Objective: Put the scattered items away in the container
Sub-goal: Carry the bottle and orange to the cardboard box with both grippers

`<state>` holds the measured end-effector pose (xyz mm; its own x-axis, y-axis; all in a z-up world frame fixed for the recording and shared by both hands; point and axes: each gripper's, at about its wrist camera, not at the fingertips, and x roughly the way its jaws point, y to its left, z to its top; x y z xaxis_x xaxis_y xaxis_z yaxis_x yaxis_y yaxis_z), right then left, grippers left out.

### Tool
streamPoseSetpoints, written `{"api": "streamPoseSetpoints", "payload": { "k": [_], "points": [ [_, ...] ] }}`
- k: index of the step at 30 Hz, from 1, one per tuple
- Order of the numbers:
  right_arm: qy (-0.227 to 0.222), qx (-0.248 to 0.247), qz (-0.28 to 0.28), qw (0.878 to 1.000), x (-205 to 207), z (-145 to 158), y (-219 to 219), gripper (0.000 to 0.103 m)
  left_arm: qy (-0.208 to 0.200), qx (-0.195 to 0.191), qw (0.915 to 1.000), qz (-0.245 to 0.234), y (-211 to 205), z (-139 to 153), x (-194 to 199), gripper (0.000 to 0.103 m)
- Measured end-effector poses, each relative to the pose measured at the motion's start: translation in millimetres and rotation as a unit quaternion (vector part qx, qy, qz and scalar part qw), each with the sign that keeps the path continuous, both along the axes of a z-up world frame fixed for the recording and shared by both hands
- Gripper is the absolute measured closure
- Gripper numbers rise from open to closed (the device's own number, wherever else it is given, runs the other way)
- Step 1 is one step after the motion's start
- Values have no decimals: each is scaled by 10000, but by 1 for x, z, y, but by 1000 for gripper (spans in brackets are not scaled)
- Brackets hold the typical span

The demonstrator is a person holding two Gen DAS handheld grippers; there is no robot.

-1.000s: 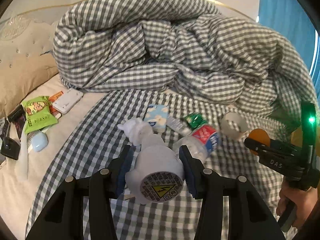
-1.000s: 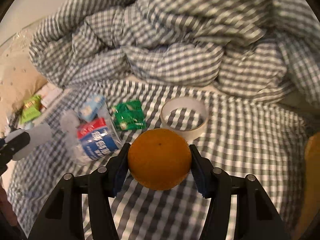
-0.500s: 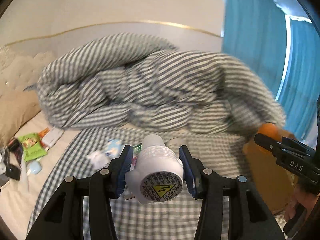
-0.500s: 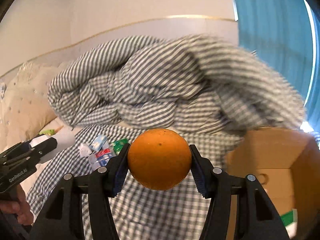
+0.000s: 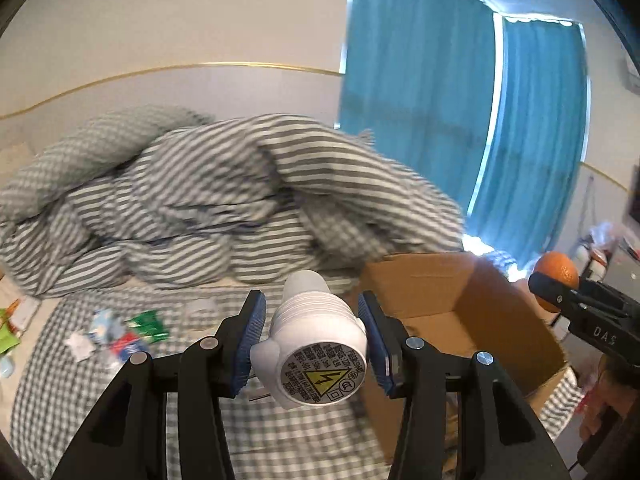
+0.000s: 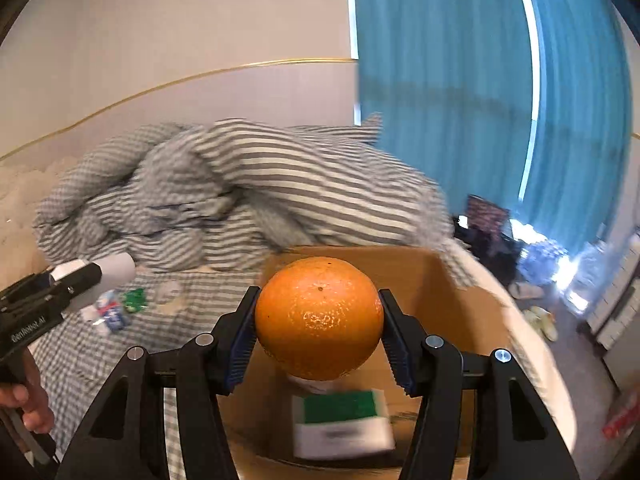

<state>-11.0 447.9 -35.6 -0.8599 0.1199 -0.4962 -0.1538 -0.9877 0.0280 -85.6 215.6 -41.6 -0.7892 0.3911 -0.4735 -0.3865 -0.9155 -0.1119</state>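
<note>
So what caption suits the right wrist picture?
Right gripper carries an orange above an open cardboard box.

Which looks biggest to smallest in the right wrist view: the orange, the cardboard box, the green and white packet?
1. cardboard box
2. orange, though it sits nearest the camera in the right gripper, so this is unsure
3. green and white packet

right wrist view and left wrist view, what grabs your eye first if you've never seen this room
The bright orange clamped in the right gripper, above the open cardboard box. Next, the white plug-in device with a yellow lightning warning label, held in the left gripper over the bed. Behind both sits a heaped grey checked duvet beside teal curtains.
</note>
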Motion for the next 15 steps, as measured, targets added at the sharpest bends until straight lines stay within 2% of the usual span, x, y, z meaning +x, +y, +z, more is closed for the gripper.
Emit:
{"api": "streamPoseSetpoints", "payload": {
  "k": [8, 15],
  "points": [
    [-76, -147, -284, 9995, 15, -15, 48, 47, 63, -156, 9986, -505, 67, 3, 17, 54],
    [-187, -226, -224, 9993, 10, -27, 51, 47, 89, -239, 9979, -587, 84, 3, 19, 54]
  ]
}}
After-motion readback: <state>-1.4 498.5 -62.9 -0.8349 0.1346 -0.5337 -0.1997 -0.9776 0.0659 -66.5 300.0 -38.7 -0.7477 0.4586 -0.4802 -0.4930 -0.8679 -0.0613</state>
